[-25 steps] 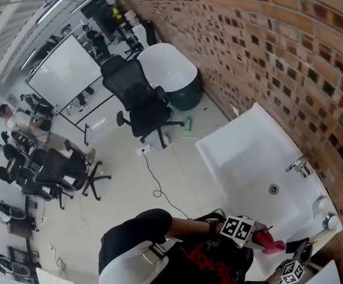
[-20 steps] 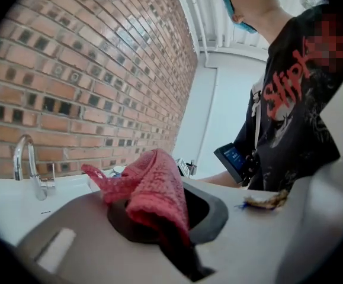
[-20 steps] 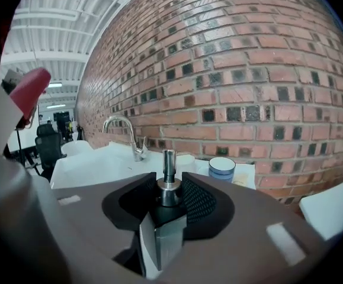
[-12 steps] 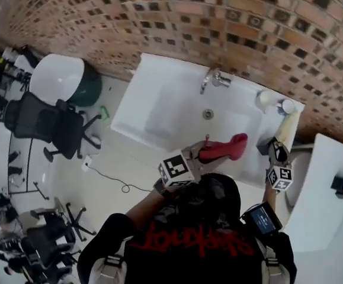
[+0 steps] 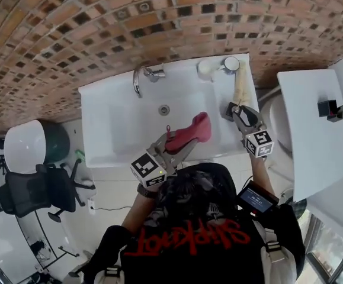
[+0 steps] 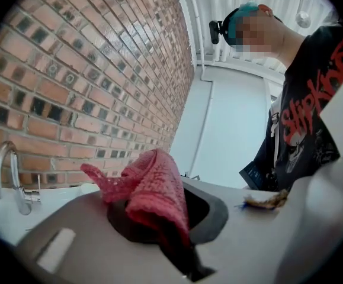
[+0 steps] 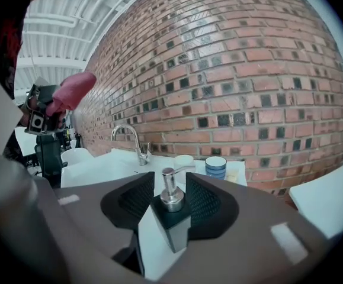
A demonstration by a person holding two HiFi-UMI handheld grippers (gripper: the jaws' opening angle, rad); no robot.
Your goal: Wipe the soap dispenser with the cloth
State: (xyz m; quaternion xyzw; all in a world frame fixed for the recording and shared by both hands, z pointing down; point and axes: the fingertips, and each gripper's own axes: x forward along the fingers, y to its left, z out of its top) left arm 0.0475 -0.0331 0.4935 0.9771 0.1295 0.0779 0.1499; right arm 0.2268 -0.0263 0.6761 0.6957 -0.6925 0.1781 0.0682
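Observation:
A red cloth (image 5: 190, 132) hangs from my left gripper (image 5: 180, 142), which is shut on it above the basin; in the left gripper view the cloth (image 6: 153, 188) drapes over the jaws of the left gripper (image 6: 165, 218). The soap dispenser (image 7: 172, 212), black and square with a chrome pump, stands on the sink's right rim. It sits between the jaws of my right gripper (image 7: 170, 183), which are opening, the pads close beside its corners. From above, the right gripper (image 5: 236, 108) covers most of the soap dispenser (image 5: 229, 111).
The white sink (image 5: 112, 129) stands against a brick wall, with a chrome faucet (image 5: 141, 77) at the back. A striped cup (image 5: 231, 64), a white cup (image 5: 205, 68) and a beige strip (image 5: 239, 84) sit at the back right. A white surface (image 5: 313, 123) lies to the right.
The head camera has swung round to face the sink squarely. My left gripper has risen with the cloth over the basin. The right gripper stays at the dispenser on the right rim.

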